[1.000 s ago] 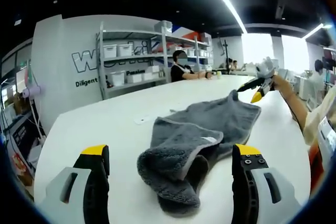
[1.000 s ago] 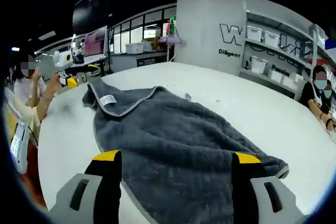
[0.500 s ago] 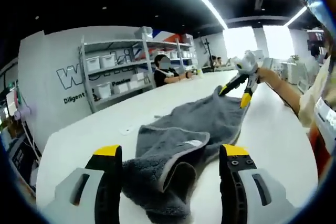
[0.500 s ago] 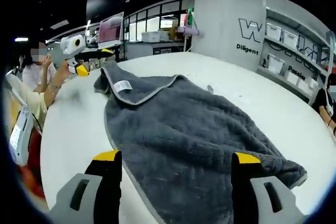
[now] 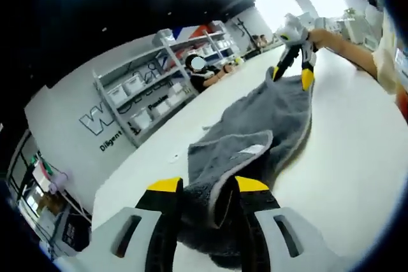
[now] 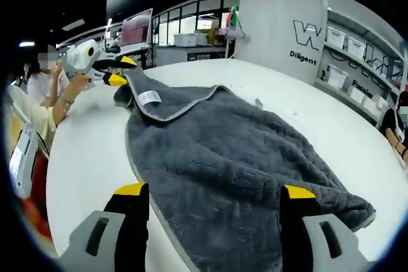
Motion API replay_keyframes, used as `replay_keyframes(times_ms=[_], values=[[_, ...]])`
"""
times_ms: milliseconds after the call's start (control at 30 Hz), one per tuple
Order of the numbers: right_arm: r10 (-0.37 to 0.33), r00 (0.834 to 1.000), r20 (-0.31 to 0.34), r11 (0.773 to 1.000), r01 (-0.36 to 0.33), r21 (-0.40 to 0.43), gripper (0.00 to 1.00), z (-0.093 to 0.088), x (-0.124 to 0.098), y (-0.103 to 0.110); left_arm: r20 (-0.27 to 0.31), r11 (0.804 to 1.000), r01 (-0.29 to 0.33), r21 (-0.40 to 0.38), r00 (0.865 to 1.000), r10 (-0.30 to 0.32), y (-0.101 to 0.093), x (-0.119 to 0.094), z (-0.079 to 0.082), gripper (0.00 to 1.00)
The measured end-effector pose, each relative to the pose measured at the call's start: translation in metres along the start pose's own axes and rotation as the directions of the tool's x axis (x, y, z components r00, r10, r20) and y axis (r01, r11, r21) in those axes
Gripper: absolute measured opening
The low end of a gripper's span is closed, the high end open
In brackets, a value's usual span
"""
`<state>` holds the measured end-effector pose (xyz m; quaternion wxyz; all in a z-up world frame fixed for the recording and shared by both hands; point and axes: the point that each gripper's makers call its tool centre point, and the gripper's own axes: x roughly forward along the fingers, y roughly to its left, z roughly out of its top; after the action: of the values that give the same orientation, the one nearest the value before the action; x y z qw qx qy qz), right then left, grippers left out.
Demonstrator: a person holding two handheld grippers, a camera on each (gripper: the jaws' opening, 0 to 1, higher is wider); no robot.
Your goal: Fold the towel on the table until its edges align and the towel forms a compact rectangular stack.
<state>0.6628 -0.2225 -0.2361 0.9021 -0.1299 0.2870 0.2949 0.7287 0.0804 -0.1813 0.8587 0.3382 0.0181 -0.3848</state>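
Towel (image 6: 236, 157) on white table (image 6: 83, 151), storage shelves (image 5: 150, 90) behind.

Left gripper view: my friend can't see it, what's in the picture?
The left gripper pinches a bunched end of a grey towel lying on a white table. The right gripper is at the towel's far end.

The white tabletop (image 6: 95, 151) is bare on both long sides of the gray towel (image 6: 236, 157) — a claw could slide along there. The towel covers the middle. At its far corner the left claw (image 6: 118, 71) is in the way. Shelves (image 5: 143, 90) and a seated person (image 5: 203, 74) stand past the tabletop's edge.
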Motion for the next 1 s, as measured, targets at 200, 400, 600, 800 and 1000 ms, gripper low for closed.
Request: replay_keyframes(times_ms=[200,400,600,800,1000], values=[[-0.001,1.000,-0.002,1.000,0.001,0.002,0.85,0.000,0.000,-0.003,0.000,0.998,-0.035,0.055,0.999,0.035,0.004,0.000,0.003,0.12],[0.001,1.000,-0.014,1.000,-0.001,-0.007,0.85,-0.001,0.002,-0.002,0.021,0.997,0.003,-0.074,1.000,-0.001,0.001,-0.005,0.007,0.04],[0.000,1.000,-0.011,1.000,0.000,-0.006,0.84,0.000,0.001,-0.002,0.201,0.857,0.190,-0.479,0.974,-0.104,-0.001,-0.011,0.021,0.03],[0.003,1.000,-0.020,1.000,-0.003,-0.007,0.84,-0.002,0.003,-0.001,0.282,0.714,0.224,-0.663,0.959,-0.039,0.019,-0.016,0.017,0.03],[0.005,1.000,-0.024,1.000,-0.005,-0.012,0.84,-0.002,0.004,0.000,0.323,0.593,0.246,-0.767,0.946,0.025,0.035,-0.020,0.007,0.02]])
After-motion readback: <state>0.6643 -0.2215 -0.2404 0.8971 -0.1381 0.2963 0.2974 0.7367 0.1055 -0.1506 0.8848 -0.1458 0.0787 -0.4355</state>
